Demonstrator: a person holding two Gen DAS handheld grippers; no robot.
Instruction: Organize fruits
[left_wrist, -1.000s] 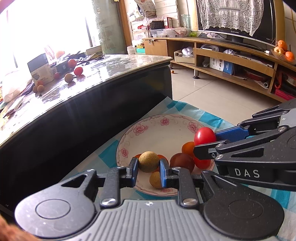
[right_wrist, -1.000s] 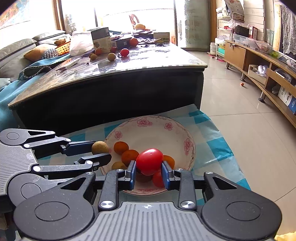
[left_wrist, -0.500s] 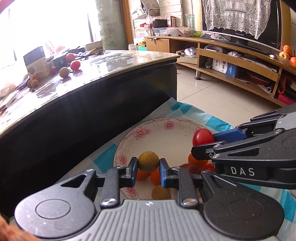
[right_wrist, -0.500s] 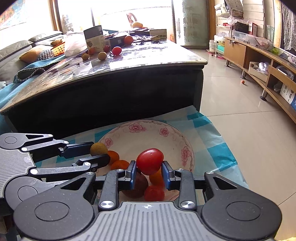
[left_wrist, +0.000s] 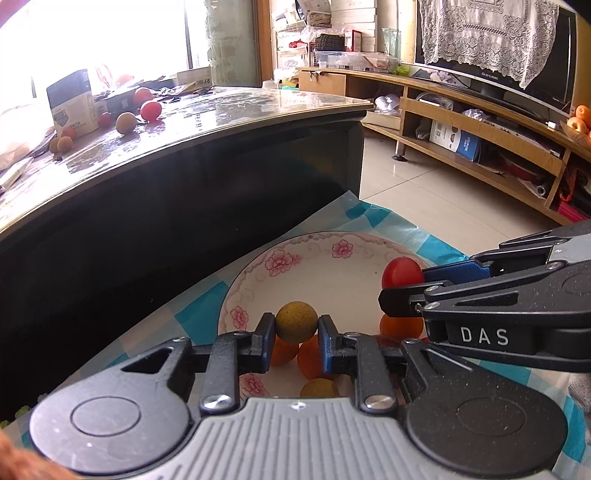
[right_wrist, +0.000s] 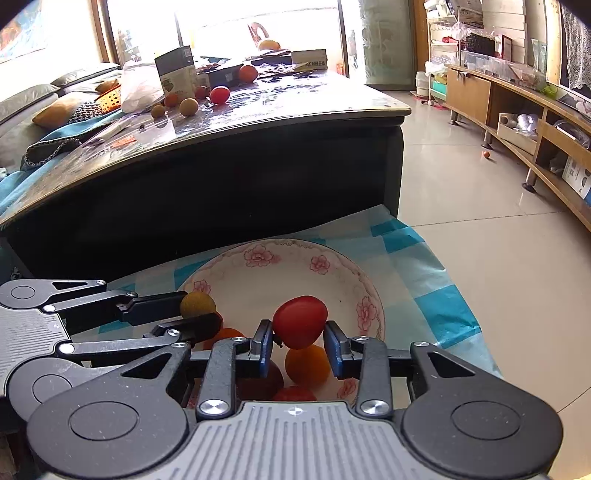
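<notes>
Over the near half of the flowered plate (right_wrist: 369, 295), which lies on a blue-checked cloth (right_wrist: 436, 280) on the floor beside the dark desk (right_wrist: 258, 122), both grippers hang with a fruit apiece. The left gripper (left_wrist: 296, 328) has its jaws pinching a small tan-yellow round fruit (left_wrist: 296, 320) above the plate's near-left rim, squarely across its middle, which keeps it from rolling out. The right gripper (right_wrist: 298, 341) carries a red tomato (right_wrist: 300, 321), and its jaws are opening: the right pad stands clear of the skin, while the left pad seems just to touch it, though the fisheye angle makes that hard to settle. The tomato sits directly above an orange fruit (right_wrist: 307, 363) in the pile, so I judge it is being let go there to land among the others rather than on bare china.

Both fruits are held low and close to the heap, likely so they drop a short way and do not bounce over the rim. More fruit (right_wrist: 219, 94) lies at the far-left end of the desk, near a carton (right_wrist: 176, 72), so gathering looks unfinished.
</notes>
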